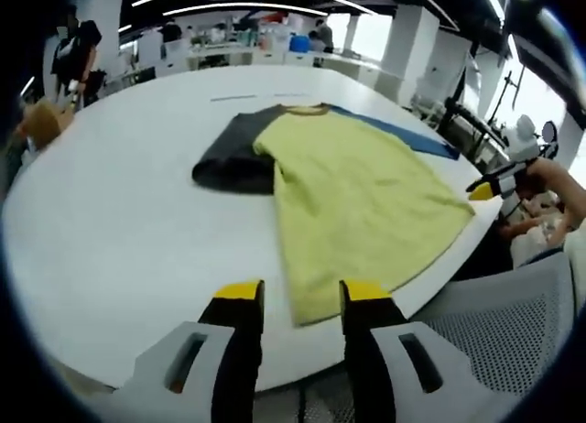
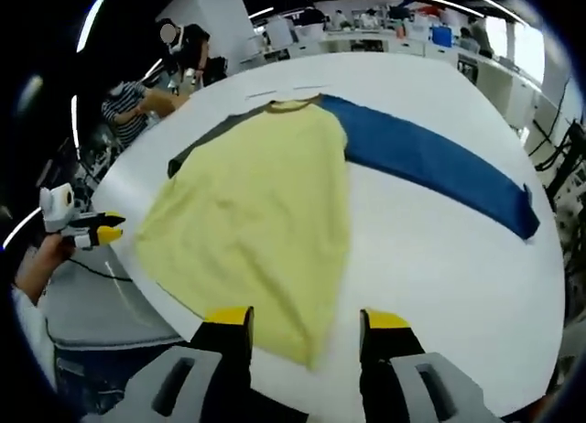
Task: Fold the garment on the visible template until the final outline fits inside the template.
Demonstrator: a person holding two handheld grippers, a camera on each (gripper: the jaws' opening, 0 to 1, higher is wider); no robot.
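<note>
A yellow shirt (image 1: 357, 199) lies spread flat on a white surface (image 1: 119, 222), its collar at the far end and its hem near the surface's edge closest to the grippers. In the left gripper view a dark grey sleeve (image 1: 233, 153) lies folded beside the yellow body on its left, and a blue sleeve (image 1: 407, 135) runs out past its far right side. In the right gripper view the shirt (image 2: 261, 212) shows with the blue sleeve (image 2: 430, 162) stretched long across the surface (image 2: 439, 267) to the right, and the grey sleeve (image 2: 206, 139) as a narrow strip along the upper left edge. The left gripper (image 1: 299, 299) hangs over the near edge with its yellow-tipped jaws apart and nothing between them, the hem corner lying just beyond them. The right gripper (image 2: 307, 324) also has its jaws apart and empty, above the hem's near corner. Each gripper also appears small in the other's view: the right one at the right edge (image 1: 490, 187), the left one at the left edge (image 2: 92, 231), held in a hand (image 2: 41, 258). Two thin lines (image 2: 288, 91) mark the surface just beyond the collar. People and desks stand in the background.
</note>
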